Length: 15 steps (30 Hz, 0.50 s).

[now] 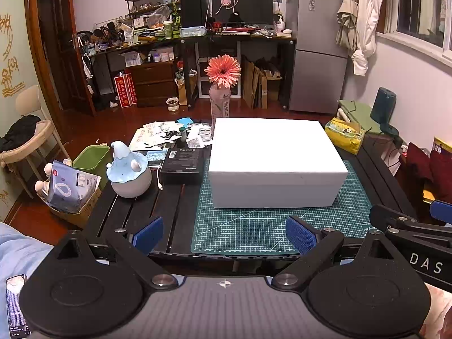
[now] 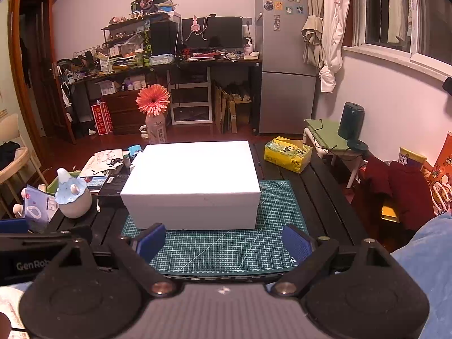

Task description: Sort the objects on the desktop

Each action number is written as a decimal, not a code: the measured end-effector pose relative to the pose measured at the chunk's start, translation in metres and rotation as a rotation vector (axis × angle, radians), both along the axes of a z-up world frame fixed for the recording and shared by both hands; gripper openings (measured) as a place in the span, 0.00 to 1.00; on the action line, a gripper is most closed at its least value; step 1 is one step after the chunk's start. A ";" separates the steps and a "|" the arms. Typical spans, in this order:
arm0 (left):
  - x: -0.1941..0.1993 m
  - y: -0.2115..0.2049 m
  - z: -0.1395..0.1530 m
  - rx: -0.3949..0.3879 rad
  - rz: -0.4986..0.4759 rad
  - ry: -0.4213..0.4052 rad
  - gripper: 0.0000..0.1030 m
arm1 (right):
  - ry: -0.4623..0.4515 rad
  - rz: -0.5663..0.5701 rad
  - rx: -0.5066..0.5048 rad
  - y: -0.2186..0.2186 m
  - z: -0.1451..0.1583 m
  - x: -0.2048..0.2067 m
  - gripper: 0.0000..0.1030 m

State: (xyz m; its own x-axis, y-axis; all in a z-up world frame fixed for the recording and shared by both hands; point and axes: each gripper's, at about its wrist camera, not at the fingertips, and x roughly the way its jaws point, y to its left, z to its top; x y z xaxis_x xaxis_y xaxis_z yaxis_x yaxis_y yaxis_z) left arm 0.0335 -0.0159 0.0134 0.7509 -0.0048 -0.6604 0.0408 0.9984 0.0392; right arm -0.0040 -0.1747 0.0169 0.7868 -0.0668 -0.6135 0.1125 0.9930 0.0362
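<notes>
Low black slatted table (image 1: 135,212) with a green cutting mat (image 1: 254,226) in a pretty cluttered bedroom, desk and fridge (image 1: 316,56) at the back. A big white foam box (image 1: 276,161) hogs the mat (lid on). Left of it: blue-hatted figurine (image 1: 130,169), black box (image 1: 182,163), scattered papers (image 1: 158,135), flower bottle (image 1: 221,96) behind; tissue pack (image 2: 288,154) on the right. Left gripper (image 1: 226,237) and right gripper (image 2: 223,243) both hang wide open, holding nothing, near the mat's front edge.

Black slat table (image 1: 135,214) w/ cutting mat (image 1: 254,226)

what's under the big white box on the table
The white box sits on a green cutting mat, its left edge about level with the mat's. Anything beneath it or inside it is hidden; the lid is closed.
</notes>
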 end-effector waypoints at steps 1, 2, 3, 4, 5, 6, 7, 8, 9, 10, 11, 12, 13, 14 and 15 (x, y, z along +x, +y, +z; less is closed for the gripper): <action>0.000 0.000 0.000 0.000 0.000 0.000 0.91 | 0.000 0.000 0.001 0.000 0.000 0.000 0.87; -0.001 0.000 0.000 0.000 0.000 0.000 0.91 | 0.000 0.000 0.001 0.000 0.000 0.000 0.87; -0.001 0.000 0.000 0.000 0.000 0.000 0.91 | 0.000 0.000 0.001 0.000 0.000 0.000 0.87; -0.001 0.000 0.000 0.000 0.001 0.000 0.91 | -0.001 0.000 0.001 0.001 0.000 0.000 0.87; -0.001 0.000 0.001 0.000 0.001 -0.001 0.91 | -0.001 0.000 0.002 0.001 0.000 0.000 0.87; -0.001 0.000 0.001 0.001 0.001 -0.001 0.91 | -0.001 0.001 0.002 0.001 0.000 0.000 0.87; -0.001 0.000 0.001 0.002 0.001 -0.001 0.91 | 0.000 0.001 0.002 0.001 0.000 0.000 0.87; -0.001 0.000 0.001 0.002 0.001 -0.001 0.91 | 0.001 0.000 0.001 0.001 0.000 0.000 0.87; 0.000 0.001 0.001 0.001 0.001 -0.001 0.91 | 0.002 0.000 0.001 0.001 0.000 0.000 0.87; 0.000 0.001 0.001 0.000 0.000 -0.002 0.91 | 0.002 -0.001 0.000 0.001 0.000 0.000 0.87; 0.000 0.000 0.002 0.000 0.000 -0.002 0.91 | 0.001 -0.001 0.000 0.001 0.000 0.000 0.87; 0.000 0.000 0.002 0.000 -0.001 -0.002 0.91 | 0.001 -0.002 -0.001 0.001 0.000 0.000 0.87; 0.000 0.000 0.002 0.001 -0.001 -0.003 0.91 | 0.001 -0.002 -0.001 0.001 0.000 0.000 0.87; 0.000 0.000 0.002 0.003 0.000 -0.003 0.91 | 0.001 -0.002 -0.001 0.001 0.001 0.000 0.87; 0.000 0.000 0.002 0.004 0.000 -0.004 0.91 | 0.001 -0.002 -0.002 0.001 0.000 0.000 0.87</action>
